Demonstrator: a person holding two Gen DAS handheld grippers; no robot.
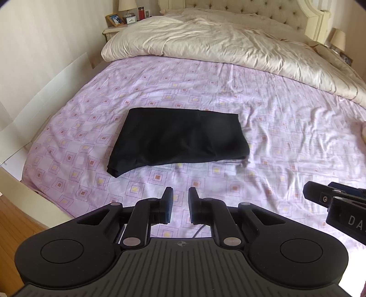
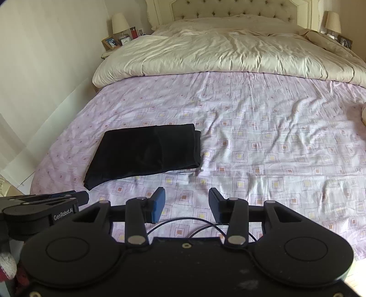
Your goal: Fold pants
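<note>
The black pants (image 1: 176,139) lie folded into a flat rectangle on the purple patterned bed sheet (image 1: 286,137); they also show in the right wrist view (image 2: 146,153), left of centre. My left gripper (image 1: 180,196) is open with a narrow gap and empty, held over the sheet just in front of the pants. My right gripper (image 2: 187,196) is open wider and empty, in front and to the right of the pants. Neither touches the pants. The right gripper's side shows in the left wrist view (image 1: 329,201), and the left gripper's side in the right wrist view (image 2: 75,196).
A crumpled cream duvet (image 1: 217,45) covers the far half of the bed below a tufted headboard (image 2: 233,11). A nightstand (image 1: 119,25) with a lamp, clock and photo frame stands at the far left. The wall (image 1: 34,57) runs along the left. Wooden floor (image 1: 16,228) shows at the near left.
</note>
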